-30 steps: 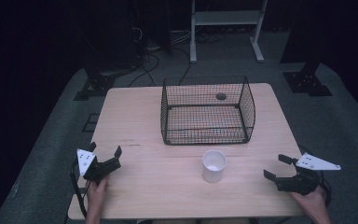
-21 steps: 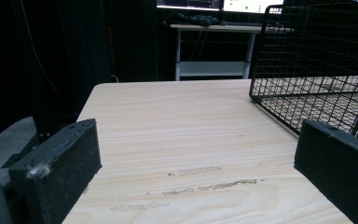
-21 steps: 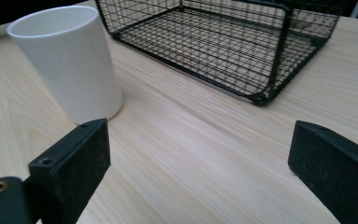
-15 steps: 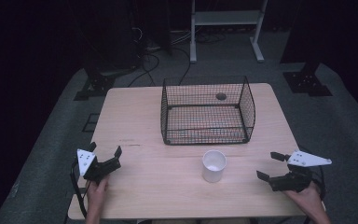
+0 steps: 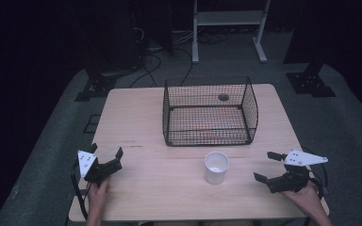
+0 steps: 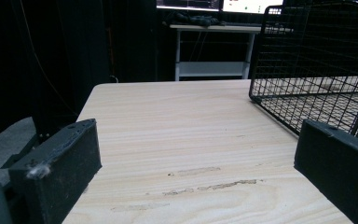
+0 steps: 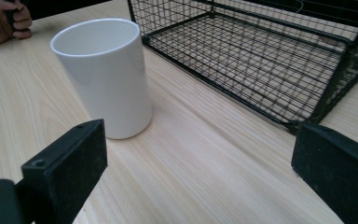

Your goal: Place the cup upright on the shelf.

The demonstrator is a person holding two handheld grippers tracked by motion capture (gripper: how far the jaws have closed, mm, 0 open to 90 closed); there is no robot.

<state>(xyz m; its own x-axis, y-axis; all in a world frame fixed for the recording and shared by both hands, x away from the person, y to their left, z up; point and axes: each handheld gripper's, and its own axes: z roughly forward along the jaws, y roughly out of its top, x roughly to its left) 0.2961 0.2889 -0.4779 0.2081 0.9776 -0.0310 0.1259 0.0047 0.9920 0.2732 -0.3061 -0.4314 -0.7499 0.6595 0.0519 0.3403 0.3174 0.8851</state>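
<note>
On the near half of the table (image 5: 141,122), from the high view, I have the white cup (image 5: 216,166) standing upright just in front of the wire basket (image 5: 209,113) — close to its front wall but apart from it. My right gripper (image 5: 267,166) sits at about three o'clock from the cup, near the table's right edge, pointing toward it with a clear stretch of wood between. Its jaws have just been opening and now stand wide apart, with nothing between them. In the right gripper view the cup (image 7: 103,74) stands ahead at roughly eleven o'clock, beyond the jaw on that side, untouched, and the basket (image 7: 270,60) runs off toward one o'clock; the far hand (image 7: 2,21) shows in the top corner. My left gripper (image 5: 106,156) rests at about nine o'clock from the cup, well apart from it, near the table's left front corner. Its jaws are spread too and grip nothing — the left gripper view shows bare, scuffed tabletop (image 6: 191,140) between them, with the basket's corner (image 6: 317,70) at about two o'clock.
</note>
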